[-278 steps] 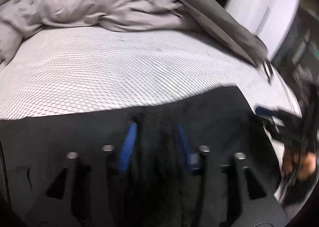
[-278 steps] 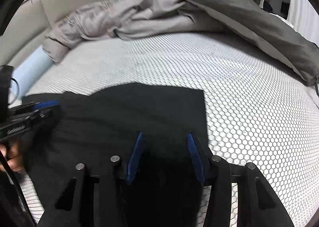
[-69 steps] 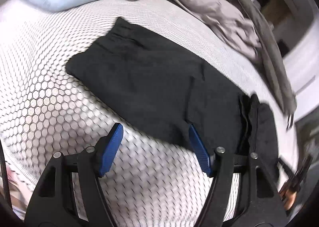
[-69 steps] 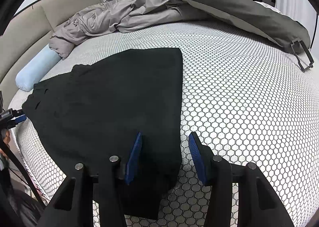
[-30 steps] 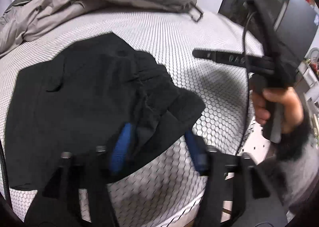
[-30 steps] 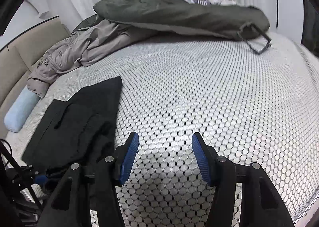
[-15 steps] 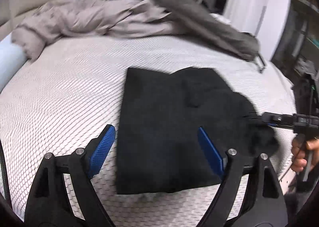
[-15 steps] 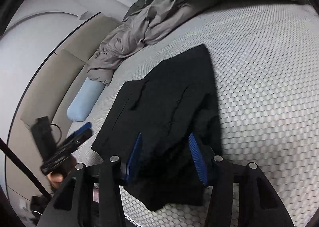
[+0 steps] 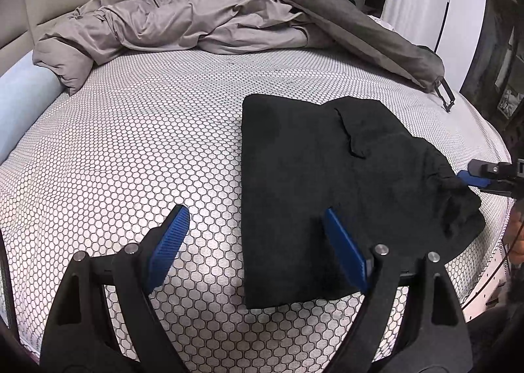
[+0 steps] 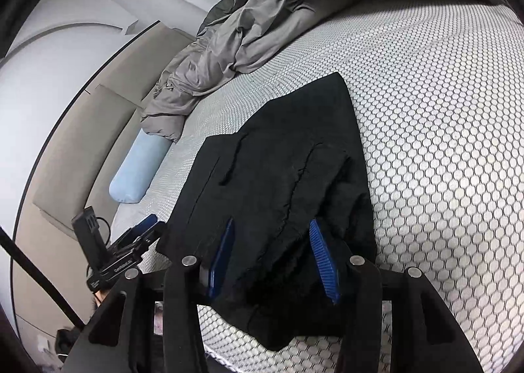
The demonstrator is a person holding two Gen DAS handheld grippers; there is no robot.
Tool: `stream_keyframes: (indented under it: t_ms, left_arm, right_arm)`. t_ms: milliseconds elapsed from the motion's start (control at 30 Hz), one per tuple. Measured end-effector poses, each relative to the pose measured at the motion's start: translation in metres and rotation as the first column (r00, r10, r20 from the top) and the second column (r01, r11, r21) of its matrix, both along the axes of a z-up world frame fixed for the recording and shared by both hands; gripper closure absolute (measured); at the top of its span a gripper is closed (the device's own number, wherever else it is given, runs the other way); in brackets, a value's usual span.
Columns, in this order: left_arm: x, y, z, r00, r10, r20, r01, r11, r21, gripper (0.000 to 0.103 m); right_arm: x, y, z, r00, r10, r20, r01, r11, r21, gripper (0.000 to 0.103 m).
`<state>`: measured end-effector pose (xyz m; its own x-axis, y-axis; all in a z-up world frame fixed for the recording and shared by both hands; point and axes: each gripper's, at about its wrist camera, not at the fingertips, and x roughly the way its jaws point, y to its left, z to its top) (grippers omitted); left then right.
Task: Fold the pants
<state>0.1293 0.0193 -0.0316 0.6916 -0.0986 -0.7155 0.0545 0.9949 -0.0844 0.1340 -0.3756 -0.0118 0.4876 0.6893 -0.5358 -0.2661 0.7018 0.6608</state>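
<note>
The black pants (image 9: 327,176) lie folded on the honeycomb-patterned mattress (image 9: 147,143), flat along their left edge and bunched at the right end. My left gripper (image 9: 258,238) hovers wide open over the near left edge of the pants, with nothing gripped. In the left wrist view my right gripper (image 9: 475,176) comes in from the right, its tip at the bunched end. Seen from the right wrist, the right gripper (image 10: 271,258) stands open astride that bunched fabric (image 10: 275,209). The left gripper (image 10: 137,235) shows at the pants' far corner.
A crumpled grey duvet (image 9: 183,22) and a dark blanket (image 9: 344,22) with a black strap (image 9: 445,94) fill the back of the bed. A light blue bolster (image 10: 137,173) lies along the beige headboard (image 10: 82,150). The mattress edge runs close behind both grippers.
My left gripper let go of the pants' bunched end, opened wide and swung to their left edge. My right gripper turned from bare mattress onto the bunched end.
</note>
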Motion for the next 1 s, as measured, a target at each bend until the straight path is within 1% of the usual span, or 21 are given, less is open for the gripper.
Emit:
stream_keyframes:
  t_ms: [100,167,233,300,333,367,433,467,567,633,733,767,800,833,867,900,933,967,1000]
  left_arm:
    - [-0.001,-0.005,0.001,1.000,-0.006,-0.003,0.006,1.000,0.005,0.020]
    - [0.000,-0.008,0.000,1.000,-0.012,-0.005,0.012,1.000,0.010,0.020]
    - [0.002,-0.011,-0.001,1.000,-0.018,-0.006,0.018,1.000,0.015,0.020]
    - [0.002,-0.012,-0.001,1.000,-0.020,-0.008,0.020,1.000,0.016,0.020]
    - [0.003,-0.012,-0.001,1.000,-0.017,-0.007,0.017,1.000,0.016,0.020]
    - [0.003,-0.011,-0.001,1.000,-0.013,-0.006,0.013,1.000,0.014,0.020]
    - [0.004,-0.008,0.001,1.000,-0.003,0.001,0.003,1.000,0.002,0.020]
    - [0.004,-0.006,0.003,1.000,0.002,0.005,-0.002,1.000,-0.007,0.020]
    - [0.003,-0.001,0.010,1.000,0.017,0.024,-0.016,0.999,-0.037,0.020]
    - [0.004,0.002,0.012,0.999,0.022,0.025,-0.021,0.999,-0.050,0.020]
    - [0.006,-0.001,0.010,1.000,0.017,0.014,-0.016,0.999,-0.048,0.020]
    - [0.007,-0.003,0.008,1.000,0.008,0.007,-0.008,0.999,-0.042,0.020]
    - [0.007,-0.005,0.006,1.000,-0.003,0.001,0.003,1.000,-0.030,0.020]
    - [0.007,-0.008,0.005,1.000,-0.010,-0.002,0.010,1.000,-0.019,0.020]
    - [0.008,-0.012,0.003,1.000,-0.021,-0.007,0.021,1.000,-0.003,0.020]
    - [0.007,-0.015,0.002,1.000,-0.027,-0.010,0.028,1.000,0.006,0.020]
    - [0.007,-0.019,0.001,0.999,-0.035,-0.011,0.035,0.999,0.015,0.020]
    - [0.007,-0.021,0.000,0.999,-0.041,-0.010,0.041,0.999,0.018,0.020]
    - [0.007,-0.023,0.000,0.999,-0.047,-0.008,0.047,0.999,0.017,0.020]
  right_arm:
    - [-0.004,-0.001,-0.001,0.999,0.031,-0.021,-0.031,0.999,0.029,0.054]
    - [-0.006,0.000,-0.004,0.996,0.080,-0.034,-0.078,0.995,0.063,0.054]
    - [-0.007,0.003,-0.007,0.996,0.086,-0.038,-0.083,0.993,0.078,0.054]
    - [0.000,0.011,-0.015,0.996,0.076,-0.056,-0.073,0.995,0.062,0.054]
    - [0.002,0.015,-0.017,0.995,0.072,-0.068,-0.068,0.996,0.054,0.059]
    - [0.005,0.019,-0.022,0.994,0.065,-0.083,-0.062,0.997,0.038,0.077]
    - [0.005,0.026,-0.021,0.996,0.044,-0.076,-0.045,0.999,-0.013,0.093]
    - [0.002,0.027,-0.019,0.997,0.041,-0.063,-0.042,0.999,-0.023,0.097]
    - [-0.025,0.031,0.015,0.995,0.079,0.052,-0.077,0.996,-0.050,0.097]
    - [-0.043,0.030,0.031,0.992,0.092,0.086,-0.087,0.994,-0.067,0.097]
    - [-0.060,0.026,0.029,0.993,0.086,0.075,-0.075,0.987,-0.140,0.097]
    - [-0.060,0.027,0.024,0.996,0.063,0.063,-0.049,0.978,-0.202,0.096]
    - [-0.056,0.029,0.013,0.998,0.043,0.037,-0.031,0.963,-0.269,0.094]
    - [-0.051,0.029,-0.001,0.999,0.050,-0.016,-0.052,0.955,-0.292,0.092]
    - [-0.048,0.025,-0.009,0.998,0.055,-0.039,-0.063,0.963,-0.261,0.092]
    - [-0.046,0.015,-0.013,0.998,0.047,-0.051,-0.056,0.982,-0.182,0.091]
    - [-0.046,0.008,-0.012,0.997,0.041,-0.060,-0.049,0.988,-0.144,0.088]
    - [-0.047,0.003,-0.008,0.998,0.033,-0.058,-0.040,0.991,-0.127,0.086]
    - [-0.049,-0.004,-0.002,0.999,0.014,-0.033,-0.018,0.992,-0.124,0.084]
